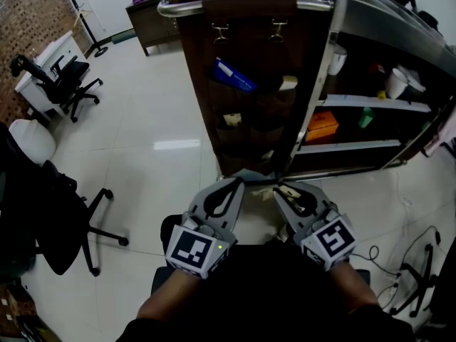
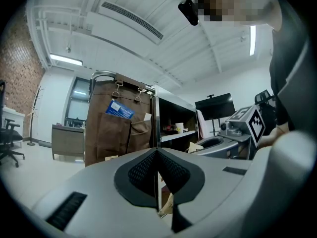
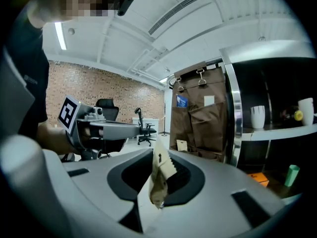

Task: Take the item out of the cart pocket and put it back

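Observation:
A brown hanging pocket organizer (image 1: 249, 84) covers the end of the cart (image 1: 370, 102). A blue card (image 1: 234, 75) sticks out of its upper left pocket, and pale packets sit in other pockets. My right gripper (image 1: 280, 188) is low in front of the cart, shut on a small beige packet (image 3: 159, 175) that stands up between its jaws. My left gripper (image 1: 241, 182) is beside it, jaws shut together with nothing in them (image 2: 157, 182). In the left gripper view the organizer (image 2: 116, 133) and the blue card (image 2: 120, 110) are ahead, some way off.
Office chairs (image 1: 64, 84) (image 1: 50, 212) stand on the tiled floor to the left. The cart's shelves hold an orange box (image 1: 322, 125) and white cups (image 1: 396, 83). Cables (image 1: 413, 262) lie on the floor at the right. A wooden counter (image 1: 153, 20) is behind the cart.

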### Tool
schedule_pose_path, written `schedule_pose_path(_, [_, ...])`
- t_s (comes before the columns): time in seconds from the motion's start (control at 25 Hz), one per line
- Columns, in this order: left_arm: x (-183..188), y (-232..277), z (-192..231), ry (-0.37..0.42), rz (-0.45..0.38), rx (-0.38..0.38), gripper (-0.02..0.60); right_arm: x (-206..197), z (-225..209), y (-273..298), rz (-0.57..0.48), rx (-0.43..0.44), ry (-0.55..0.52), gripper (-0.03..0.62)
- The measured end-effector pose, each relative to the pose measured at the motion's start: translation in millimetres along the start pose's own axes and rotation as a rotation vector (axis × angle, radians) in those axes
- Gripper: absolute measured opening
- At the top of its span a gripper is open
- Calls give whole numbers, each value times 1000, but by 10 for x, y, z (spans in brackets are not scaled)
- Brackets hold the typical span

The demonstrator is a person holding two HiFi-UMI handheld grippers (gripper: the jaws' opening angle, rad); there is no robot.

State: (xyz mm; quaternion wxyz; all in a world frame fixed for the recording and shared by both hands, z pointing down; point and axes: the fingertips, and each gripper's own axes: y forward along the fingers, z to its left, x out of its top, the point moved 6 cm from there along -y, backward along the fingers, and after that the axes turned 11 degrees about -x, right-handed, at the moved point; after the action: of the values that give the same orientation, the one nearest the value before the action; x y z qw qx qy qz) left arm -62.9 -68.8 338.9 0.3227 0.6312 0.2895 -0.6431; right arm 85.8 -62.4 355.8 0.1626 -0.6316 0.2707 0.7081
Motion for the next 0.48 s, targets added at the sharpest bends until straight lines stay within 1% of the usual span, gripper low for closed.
schedule_pose_path(0.48, [-13, 8, -18, 13, 9, -7, 0, 10, -10, 16, -8, 6, 17, 74])
